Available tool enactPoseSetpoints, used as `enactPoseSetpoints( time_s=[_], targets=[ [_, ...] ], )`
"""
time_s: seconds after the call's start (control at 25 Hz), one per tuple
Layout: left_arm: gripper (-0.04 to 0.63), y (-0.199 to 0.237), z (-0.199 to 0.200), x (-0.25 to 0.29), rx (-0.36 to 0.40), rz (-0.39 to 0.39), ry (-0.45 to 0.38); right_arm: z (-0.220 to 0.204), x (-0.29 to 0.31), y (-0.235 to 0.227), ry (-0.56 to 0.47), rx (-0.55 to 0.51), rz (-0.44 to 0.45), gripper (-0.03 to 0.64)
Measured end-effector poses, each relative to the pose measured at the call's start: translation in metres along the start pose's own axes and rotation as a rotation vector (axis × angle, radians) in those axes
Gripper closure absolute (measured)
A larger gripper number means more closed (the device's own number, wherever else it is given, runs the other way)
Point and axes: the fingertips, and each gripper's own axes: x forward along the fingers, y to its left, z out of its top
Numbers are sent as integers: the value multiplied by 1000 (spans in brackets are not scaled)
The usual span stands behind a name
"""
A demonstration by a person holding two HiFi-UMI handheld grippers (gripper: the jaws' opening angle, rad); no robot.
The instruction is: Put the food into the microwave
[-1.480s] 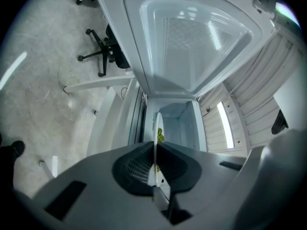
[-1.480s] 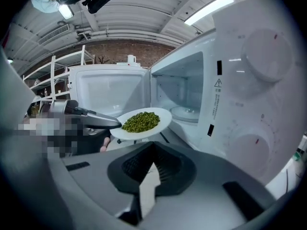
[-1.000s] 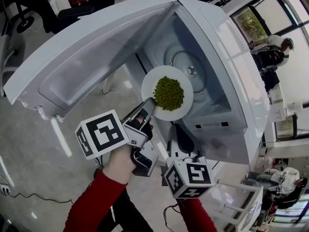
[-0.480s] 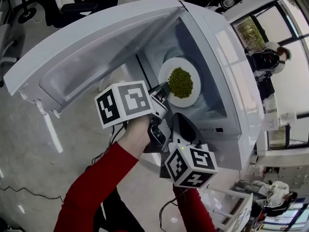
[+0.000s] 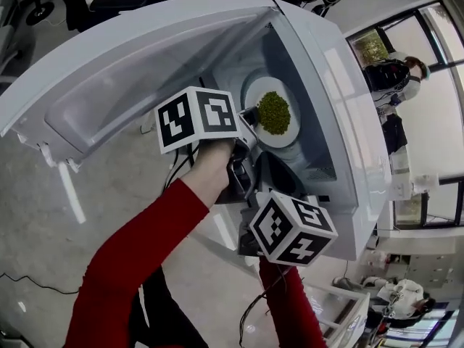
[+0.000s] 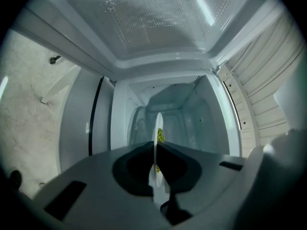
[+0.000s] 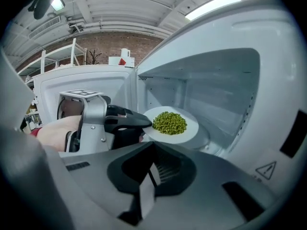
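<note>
grey polished concrete floor [image 5: 43, 216] at 8 o'clock in head view, streaked with glare. tall windows [image 5: 377, 46] at 2 o'clock, daylight, a person [image 5: 391, 85] standing beside them. dark chair [image 5: 119, 4] at 11. right gripper view: brick wall [image 7: 110, 44] at 11 o'clock, white ribbed ceiling [image 7: 120, 8], strip light [image 7: 213, 5] at 1

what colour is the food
Green food, on a white plate; clearest in the right gripper view.

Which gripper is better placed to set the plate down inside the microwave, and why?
Left. The left gripper is shut on the rim of the plate of peas, holding it inside the microwave. The right gripper holds nothing, outside the opening.
</note>
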Motion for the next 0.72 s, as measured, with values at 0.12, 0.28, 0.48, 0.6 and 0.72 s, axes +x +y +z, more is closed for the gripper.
enactPoseSetpoints(
  time_s=[0.12,0.28,0.48,0.6,0.72],
  targets=[
    [575,0,4,8,18,13,12,3,4,-3,4,17,-6,603],
    [575,4,7,20,28,36,32,7,9,-8,11,53,-12,603],
    [575,7,13,31,40,62,53,9,14,-10,32,77,-12,603],
    [575,5,12,38,53,55,88,10,16,-11,38,90,-17,603],
    [575,2,12,43,65,48,110,12,16,-12,36,101,-19,603]
  ],
)
